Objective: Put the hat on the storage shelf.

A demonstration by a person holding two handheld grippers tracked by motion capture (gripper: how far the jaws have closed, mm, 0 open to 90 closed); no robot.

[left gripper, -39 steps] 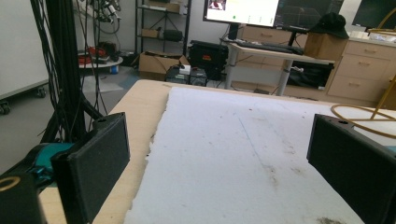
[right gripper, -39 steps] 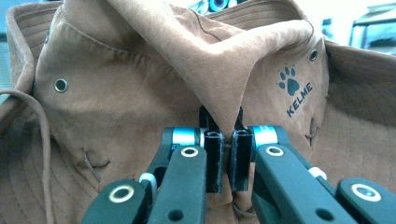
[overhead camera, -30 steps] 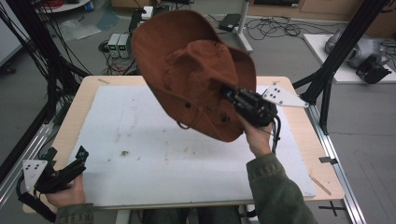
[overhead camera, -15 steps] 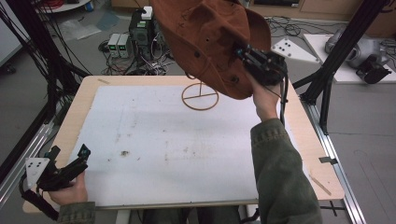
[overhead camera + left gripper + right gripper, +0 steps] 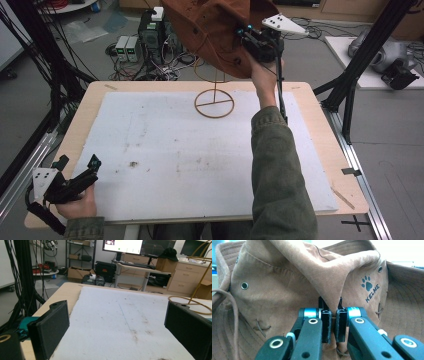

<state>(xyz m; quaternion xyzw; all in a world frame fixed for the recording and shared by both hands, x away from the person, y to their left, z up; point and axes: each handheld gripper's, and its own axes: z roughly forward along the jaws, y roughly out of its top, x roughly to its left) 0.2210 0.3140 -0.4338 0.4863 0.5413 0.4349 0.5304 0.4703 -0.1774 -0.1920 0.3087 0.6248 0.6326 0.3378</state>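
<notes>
Pinching a fold of the brown hat [image 5: 294, 282] between its pressed-together jaws, the right tool [image 5: 331, 325] holds it high above the far edge of the bench [image 5: 320, 125]. In the high view the hat [image 5: 215, 35] hangs over the thin wire stand [image 5: 214, 102], whose round base rests on the white mat [image 5: 190, 160] near the far edge; the upright rod rises toward the hat's underside, though whether they touch cannot be told. The right tool [image 5: 257, 42] grips the hat at its right side, with a green sleeve [image 5: 280, 175] reaching in from the near edge. The hat carries metal eyelets, a cord and a paw-print logo. The left tool [image 5: 75, 175] rests at the near left corner, its jaws spread wide with nothing between them.
</notes>
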